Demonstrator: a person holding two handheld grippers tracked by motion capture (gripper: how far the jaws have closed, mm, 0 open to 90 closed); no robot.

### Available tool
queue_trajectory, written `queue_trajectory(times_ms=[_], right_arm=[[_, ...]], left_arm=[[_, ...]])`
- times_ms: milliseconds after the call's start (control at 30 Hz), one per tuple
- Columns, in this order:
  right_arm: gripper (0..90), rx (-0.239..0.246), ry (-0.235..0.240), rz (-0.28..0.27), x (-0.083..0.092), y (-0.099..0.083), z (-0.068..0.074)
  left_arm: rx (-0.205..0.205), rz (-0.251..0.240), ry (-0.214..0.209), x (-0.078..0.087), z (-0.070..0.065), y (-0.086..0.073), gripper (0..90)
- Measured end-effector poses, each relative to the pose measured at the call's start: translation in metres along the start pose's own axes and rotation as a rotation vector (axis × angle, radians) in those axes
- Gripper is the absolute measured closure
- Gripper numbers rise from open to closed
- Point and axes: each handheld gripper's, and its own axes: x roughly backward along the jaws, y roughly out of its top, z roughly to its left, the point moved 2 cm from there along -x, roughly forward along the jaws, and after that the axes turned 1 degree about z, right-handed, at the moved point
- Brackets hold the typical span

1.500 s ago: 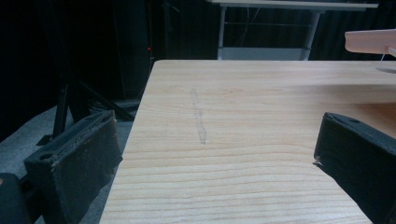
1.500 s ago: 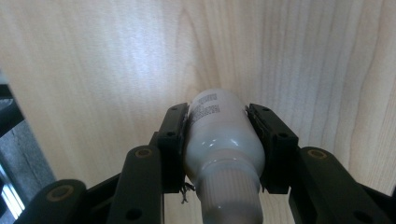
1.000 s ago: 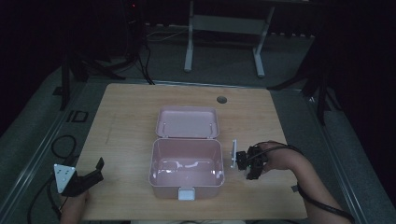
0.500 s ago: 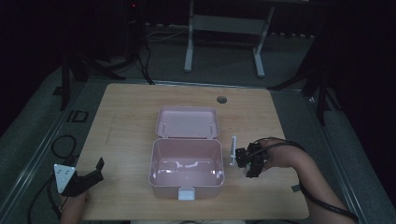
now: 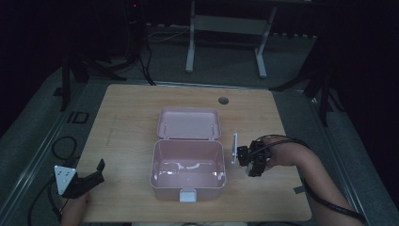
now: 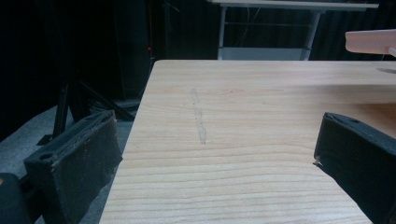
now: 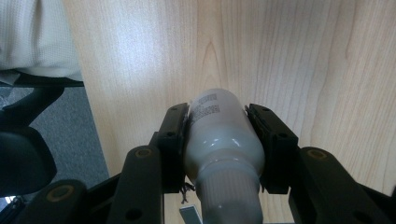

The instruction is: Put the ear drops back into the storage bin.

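Observation:
A white plastic bottle [image 7: 219, 140] sits between the jaws of my right gripper [image 7: 219, 116], both pads pressed on its sides, held a little above the wooden table. From above, that right gripper [image 5: 251, 160] hangs just right of an open pink box [image 5: 155, 165], whose lid [image 5: 189, 123] lies folded back behind it. My left gripper [image 5: 91, 176] rests at the table's front left corner. Its jaws stand wide apart with bare wood between them [image 6: 215, 154]. A pink edge of the lid [image 6: 371, 41] shows far off at the upper right.
A round cable hole [image 5: 223, 100] sits near the table's far edge. The box's pale latch [image 5: 187, 195] faces the front edge. A metal desk frame [image 5: 226, 28] stands beyond the table. Cables lie on the floor at the left [image 5: 59, 146].
The right gripper has risen slightly with the bottle in its grip. The left gripper has stayed where it was.

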Motion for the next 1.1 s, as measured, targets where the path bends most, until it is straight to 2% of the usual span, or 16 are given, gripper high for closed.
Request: queue_trajectory(times_ms=[367,1100], right_arm=[[59.5,-0.003,-0.02,0.004,0.014,0.004,-0.001],[59.5,-0.001,-0.03,0.004,0.042,0.016,-0.004]], left_arm=[[0.002,-0.001,-0.001,0.0,0.0,0.0,0.5],[0.001,0.0,0.001,0.0,0.001,0.0,0.5]])
